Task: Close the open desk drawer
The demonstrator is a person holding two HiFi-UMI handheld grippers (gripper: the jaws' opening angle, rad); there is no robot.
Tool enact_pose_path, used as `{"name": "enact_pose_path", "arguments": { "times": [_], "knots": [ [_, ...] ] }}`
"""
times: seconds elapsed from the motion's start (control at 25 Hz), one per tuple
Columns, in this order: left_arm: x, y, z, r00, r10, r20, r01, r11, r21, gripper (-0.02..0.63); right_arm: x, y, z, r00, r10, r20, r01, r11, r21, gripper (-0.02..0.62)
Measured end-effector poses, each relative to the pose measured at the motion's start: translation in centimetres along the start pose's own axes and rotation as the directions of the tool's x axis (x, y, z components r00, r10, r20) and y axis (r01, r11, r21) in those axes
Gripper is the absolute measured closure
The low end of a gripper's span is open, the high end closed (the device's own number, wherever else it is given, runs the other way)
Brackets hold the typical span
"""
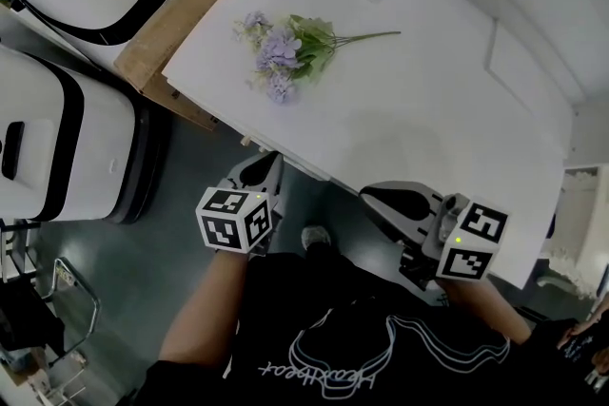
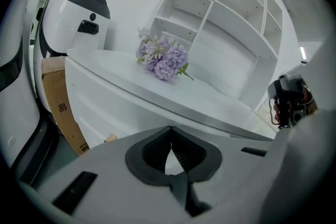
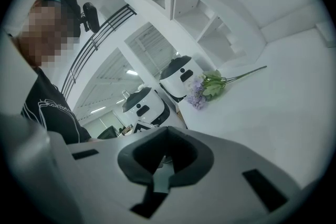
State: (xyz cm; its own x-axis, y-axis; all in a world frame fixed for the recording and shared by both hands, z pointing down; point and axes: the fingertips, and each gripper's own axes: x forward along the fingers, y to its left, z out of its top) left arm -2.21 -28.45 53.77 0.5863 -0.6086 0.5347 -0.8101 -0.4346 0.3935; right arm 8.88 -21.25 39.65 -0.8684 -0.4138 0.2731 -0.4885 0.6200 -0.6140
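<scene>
Hovering closed and empty at 6 o'clock of the white surface (image 1: pixel 428 109), left tongs (image 1: pixel 272 161) and right tongs (image 1: pixel 373 195) must next push the drawer in

Head view steeply down; gripper views (low, close) share flowers (image 2: pixel 164 59)

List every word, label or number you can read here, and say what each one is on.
"Heartbeat", in script and seen upside down in the head view: on the black shirt.
"易": on the cardboard box, in the left gripper view.
A small label lower on that box is too small to read.
The shirt print in the right gripper view is too blurred to read.
The marker cubes show square code patterns only, with no letters.
</scene>
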Motion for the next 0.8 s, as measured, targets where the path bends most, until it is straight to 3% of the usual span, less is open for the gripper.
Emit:
{"name": "enact_pose_path", "arguments": {
  "times": [0.48, 0.68, 0.8],
  "knots": [
    [-0.9, -1.1, 0.0, 0.999, -0.040, -0.038, 0.039, 0.999, -0.022, 0.601, 0.4, 0.8, 0.6, 0.999, 0.008, 0.038, -0.009, 1.000, 0.018, 0.589],
    [-3.5, -2.6, 1.5, 0.997, -0.073, 0.005, 0.073, 0.996, -0.055, 0.601, 0.4, 1.9, 1.2, 0.998, 0.001, 0.063, -0.001, 1.000, 0.009, 0.589],
    [-6.1, -4.2, 2.9, 0.994, -0.102, 0.032, 0.103, 0.994, -0.025, 0.601, 0.4, 3.2, 1.1, 0.997, 0.003, 0.075, -0.003, 1.000, 0.000, 0.589]
  ]
}}
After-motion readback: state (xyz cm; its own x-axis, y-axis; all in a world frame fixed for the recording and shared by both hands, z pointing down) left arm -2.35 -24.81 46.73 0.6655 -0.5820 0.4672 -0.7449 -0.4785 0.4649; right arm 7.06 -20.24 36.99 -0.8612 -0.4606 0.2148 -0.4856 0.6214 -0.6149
